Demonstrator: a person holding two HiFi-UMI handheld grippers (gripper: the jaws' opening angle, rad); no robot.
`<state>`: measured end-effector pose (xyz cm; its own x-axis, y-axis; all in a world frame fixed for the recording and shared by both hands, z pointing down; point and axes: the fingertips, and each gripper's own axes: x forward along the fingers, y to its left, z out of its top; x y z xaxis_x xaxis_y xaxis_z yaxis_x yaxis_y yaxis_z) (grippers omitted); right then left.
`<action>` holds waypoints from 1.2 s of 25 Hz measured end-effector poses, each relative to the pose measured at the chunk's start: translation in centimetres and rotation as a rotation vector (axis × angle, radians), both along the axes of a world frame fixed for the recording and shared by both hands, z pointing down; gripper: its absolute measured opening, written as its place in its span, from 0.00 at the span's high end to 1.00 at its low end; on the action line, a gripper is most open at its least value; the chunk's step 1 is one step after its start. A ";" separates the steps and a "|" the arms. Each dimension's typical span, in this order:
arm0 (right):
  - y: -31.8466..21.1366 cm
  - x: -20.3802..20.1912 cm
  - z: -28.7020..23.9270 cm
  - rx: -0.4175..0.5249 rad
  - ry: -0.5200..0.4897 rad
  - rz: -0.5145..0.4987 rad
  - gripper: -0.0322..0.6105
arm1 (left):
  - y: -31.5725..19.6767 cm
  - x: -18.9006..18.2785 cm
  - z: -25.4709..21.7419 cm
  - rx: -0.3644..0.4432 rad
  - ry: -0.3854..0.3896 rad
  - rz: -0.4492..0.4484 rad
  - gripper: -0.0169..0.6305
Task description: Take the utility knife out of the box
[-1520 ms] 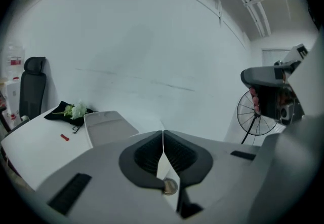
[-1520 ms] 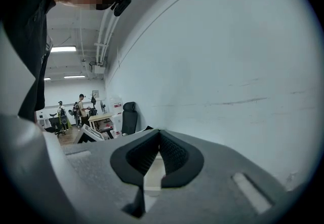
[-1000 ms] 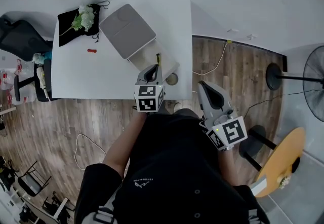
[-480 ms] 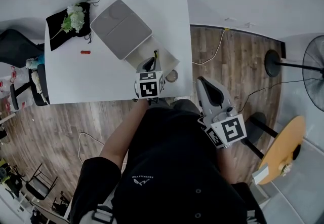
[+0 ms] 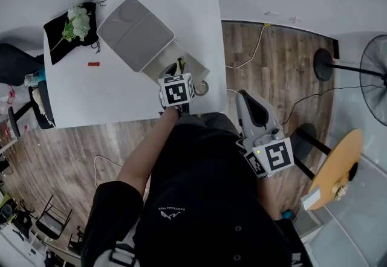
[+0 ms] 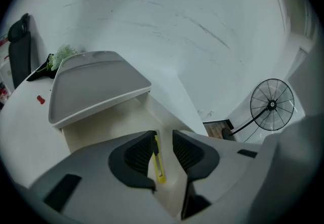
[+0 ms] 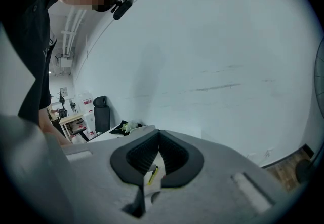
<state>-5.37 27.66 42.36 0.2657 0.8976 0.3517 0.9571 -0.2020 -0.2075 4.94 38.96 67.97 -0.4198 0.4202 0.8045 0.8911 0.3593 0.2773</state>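
We reach into the box (image 6: 96,125) with the left gripper (image 6: 163,137), jaws opening astride the knife (image 6: 159,167) at lower centre; next we must pinch it.

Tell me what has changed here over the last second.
The left gripper dropped forward into the open box. Its jaws are opening around the yellow utility knife, not yet pressing it. The right gripper hardly moved from the person's side, and the knife still lies in the box.
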 end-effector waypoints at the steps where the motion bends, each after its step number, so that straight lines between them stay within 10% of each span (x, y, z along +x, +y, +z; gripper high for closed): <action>1: 0.0 -0.1 0.0 0.002 -0.001 0.007 0.94 | 0.1 0.0 0.3 0.010 0.005 -0.005 0.79; 30: 0.2 -1.5 2.3 0.074 0.013 0.097 0.94 | 0.9 0.2 5.0 0.104 0.193 -0.037 0.87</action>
